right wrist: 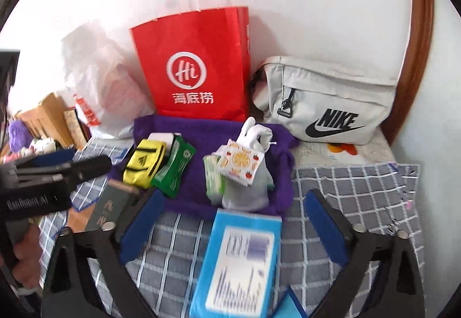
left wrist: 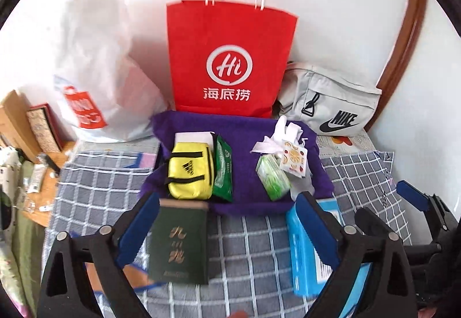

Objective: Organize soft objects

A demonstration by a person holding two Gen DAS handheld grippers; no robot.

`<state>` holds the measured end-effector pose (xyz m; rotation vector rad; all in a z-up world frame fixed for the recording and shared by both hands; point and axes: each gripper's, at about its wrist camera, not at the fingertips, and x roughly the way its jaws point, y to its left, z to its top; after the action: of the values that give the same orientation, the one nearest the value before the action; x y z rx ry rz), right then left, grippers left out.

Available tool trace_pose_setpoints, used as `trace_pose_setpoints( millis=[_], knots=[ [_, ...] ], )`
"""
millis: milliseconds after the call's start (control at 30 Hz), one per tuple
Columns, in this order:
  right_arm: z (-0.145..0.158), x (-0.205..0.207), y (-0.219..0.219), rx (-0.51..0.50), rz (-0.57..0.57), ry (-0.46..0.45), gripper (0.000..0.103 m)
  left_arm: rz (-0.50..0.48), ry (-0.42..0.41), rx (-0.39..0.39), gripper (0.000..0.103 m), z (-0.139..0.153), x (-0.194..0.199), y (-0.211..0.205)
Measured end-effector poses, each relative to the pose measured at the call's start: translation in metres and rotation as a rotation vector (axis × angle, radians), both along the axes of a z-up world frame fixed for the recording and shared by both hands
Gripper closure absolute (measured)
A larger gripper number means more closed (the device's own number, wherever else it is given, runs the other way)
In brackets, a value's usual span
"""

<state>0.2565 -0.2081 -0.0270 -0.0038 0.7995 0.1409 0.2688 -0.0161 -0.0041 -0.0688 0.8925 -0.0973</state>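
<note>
Purple towel (left wrist: 239,197) spread flat on the checked bedcover (left wrist: 253,243), and it seems to be the sorting mat: yellow pouch (left wrist: 191,171) and green tissue pack (left wrist: 223,169) lined up at its 9 o'clock side, a pale green pack (left wrist: 272,177), white gloves (left wrist: 283,133) and a fruit-print sachet (left wrist: 294,158) heaped toward 3 o'clock. Behind, at 12 o'clock, the red paper bag (left wrist: 227,58) stands propped on the wall, flanked by a white plastic bag (left wrist: 98,81) and a grey Nike bag (left wrist: 331,102) (likely destinations, though that's my guess).

Left gripper (left wrist: 227,220) hovers with fingers spread wide, nothing between them, a dark green booklet (left wrist: 180,243) lying just inside its left finger. Right gripper (right wrist: 233,220) is equally spread and empty, poised over a blue box (right wrist: 242,263), both items short of the towel.

Hard to read: the blue box's print is blurred, the white thing behind the yellow pouch is mostly hidden, and the grey fabric under the sachet is unclear.
</note>
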Motion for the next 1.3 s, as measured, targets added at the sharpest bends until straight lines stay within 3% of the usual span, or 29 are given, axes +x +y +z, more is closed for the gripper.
trace_pose_setpoints(
  millis=[400, 700, 1300],
  knots=[
    [0.018, -0.104, 0.0, 0.033, -0.004, 0.007, 0.0, 0.0, -0.058, 0.025, 0.002, 0.028, -0.115, -0.003],
    [0.038, -0.173, -0.001, 0.006, -0.029, -0.058, 0.0, 0.045, -0.124, 0.049, 0.002, 0.044, -0.175, -0.003],
    [0.042, -0.216, -0.017, 0.022, -0.057, -0.072, 0.0, 0.06, -0.147, 0.049, 0.002, 0.041, -0.223, -0.004]
  ],
)
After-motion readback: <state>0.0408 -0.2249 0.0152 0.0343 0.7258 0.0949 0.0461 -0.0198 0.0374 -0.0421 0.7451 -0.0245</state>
